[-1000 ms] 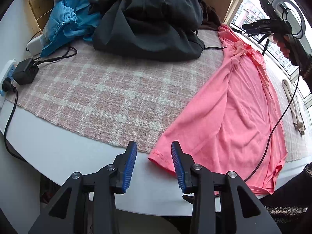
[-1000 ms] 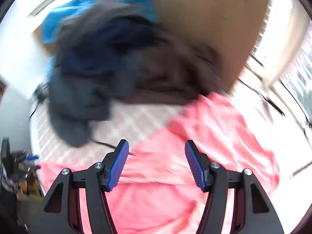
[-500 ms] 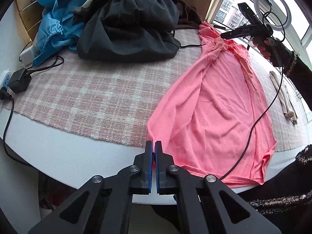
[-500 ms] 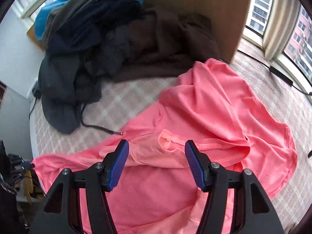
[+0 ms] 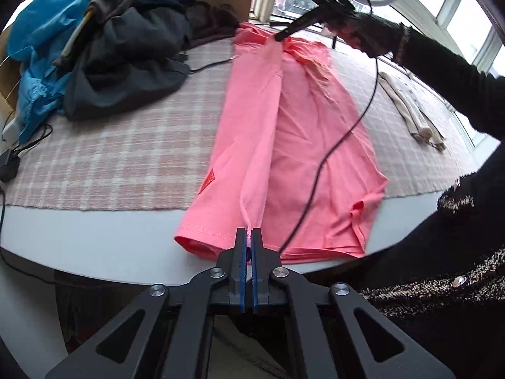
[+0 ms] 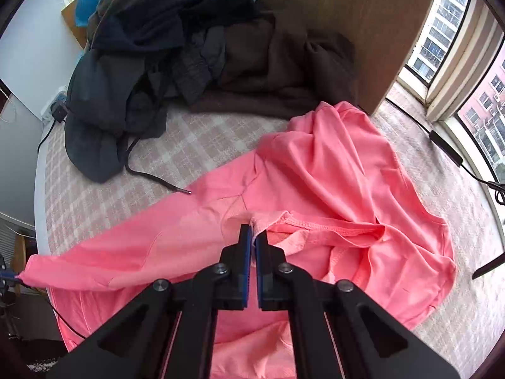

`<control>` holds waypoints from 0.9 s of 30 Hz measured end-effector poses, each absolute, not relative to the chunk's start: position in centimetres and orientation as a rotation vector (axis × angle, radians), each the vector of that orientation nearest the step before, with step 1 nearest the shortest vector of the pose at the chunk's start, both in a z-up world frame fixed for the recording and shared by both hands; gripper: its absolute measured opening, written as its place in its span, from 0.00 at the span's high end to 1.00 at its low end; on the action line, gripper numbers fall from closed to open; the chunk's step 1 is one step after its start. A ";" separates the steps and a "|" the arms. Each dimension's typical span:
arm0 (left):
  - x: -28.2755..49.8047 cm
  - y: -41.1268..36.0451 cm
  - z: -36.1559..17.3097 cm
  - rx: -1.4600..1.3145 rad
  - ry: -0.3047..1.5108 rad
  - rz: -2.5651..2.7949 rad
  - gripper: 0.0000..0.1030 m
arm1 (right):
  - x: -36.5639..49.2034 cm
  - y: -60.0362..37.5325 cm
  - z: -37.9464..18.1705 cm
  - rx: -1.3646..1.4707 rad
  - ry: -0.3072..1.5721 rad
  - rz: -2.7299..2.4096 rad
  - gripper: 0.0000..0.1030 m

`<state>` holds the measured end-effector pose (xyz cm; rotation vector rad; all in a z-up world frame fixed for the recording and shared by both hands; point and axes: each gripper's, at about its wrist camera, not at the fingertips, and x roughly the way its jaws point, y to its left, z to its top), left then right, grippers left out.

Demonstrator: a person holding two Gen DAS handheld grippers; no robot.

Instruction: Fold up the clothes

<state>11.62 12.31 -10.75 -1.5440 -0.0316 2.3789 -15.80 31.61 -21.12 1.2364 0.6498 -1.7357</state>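
A pink T-shirt [image 5: 293,132] lies lengthwise on a checked cloth [image 5: 126,158], its hem hanging over the white table's near edge. My left gripper [image 5: 248,232] is shut on the hem, and a raised ridge of fabric runs from it to the far end. There my right gripper [image 5: 279,36], held by a hand in a black sleeve, pinches the shirt. In the right wrist view the right gripper [image 6: 253,232] is shut on the pink T-shirt [image 6: 331,173] near the neckline, and the collar lies crumpled just right of it.
A heap of dark clothes [image 5: 126,53] and a blue garment [image 5: 34,47] fill the far left; the heap [image 6: 176,50] also sits against a wooden panel [image 6: 363,15]. A black cable [image 5: 334,145] crosses the shirt. A beige strap [image 5: 407,107] lies right. A charger [image 5: 8,165] sits at left.
Both grippers have closed on the shirt: the left on the hem, the right at the neckline. The fabric between them is now lifted into a taut ridge and the shirt lies straighter.
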 end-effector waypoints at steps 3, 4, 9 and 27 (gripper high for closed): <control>11.7 14.3 -12.2 -1.565 -0.042 2.324 0.99 | -15.8 31.7 -22.6 1.279 0.690 -1.756 0.97; 11.7 14.9 -12.4 -1.559 -0.036 2.310 0.99 | -15.7 31.7 -23.1 1.285 0.718 -1.772 0.97; 11.9 17.2 -11.6 -1.481 -0.058 2.249 0.99 | -16.0 31.8 -23.1 1.280 0.684 -1.850 0.98; 11.0 9.1 -10.6 -1.616 0.024 2.307 0.75 | -4.0 40.4 -16.4 1.225 0.360 -1.737 0.84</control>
